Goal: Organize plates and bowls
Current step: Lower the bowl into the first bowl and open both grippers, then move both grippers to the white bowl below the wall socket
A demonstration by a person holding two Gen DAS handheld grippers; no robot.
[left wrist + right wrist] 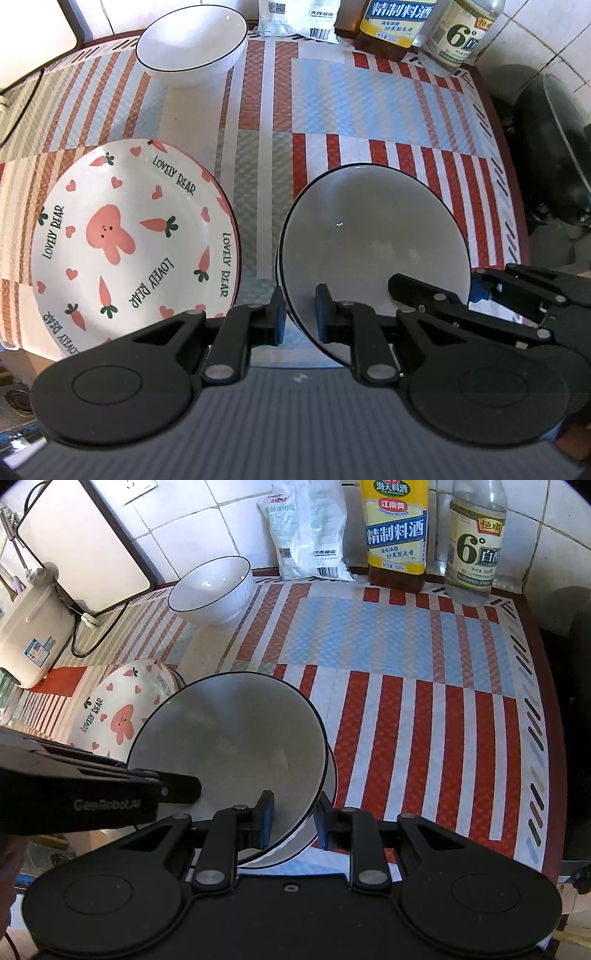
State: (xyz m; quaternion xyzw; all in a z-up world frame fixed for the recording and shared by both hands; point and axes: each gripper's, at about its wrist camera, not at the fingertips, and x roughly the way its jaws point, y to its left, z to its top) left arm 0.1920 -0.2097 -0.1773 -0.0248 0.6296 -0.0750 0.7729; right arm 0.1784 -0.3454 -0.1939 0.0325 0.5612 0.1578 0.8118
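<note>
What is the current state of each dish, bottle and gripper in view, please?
Near bowl: tilted, rim between both grippers' fingers, nested over a second bowl.
Second bowl: beneath the near bowl, mostly hidden.
Far bowl: upright, empty.
Rabbit plate: flat, empty.
Yellow-label bottle: upright.
Clear bottle: upright.
Left gripper: astride the bowl's rim.
Right gripper: astride the rim.

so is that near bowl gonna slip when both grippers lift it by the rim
Probably. The near bowl looks glazed and glossy, so the left gripper and right gripper may slide. It looks rigid, likely chippable, and already sits tilted.
</note>
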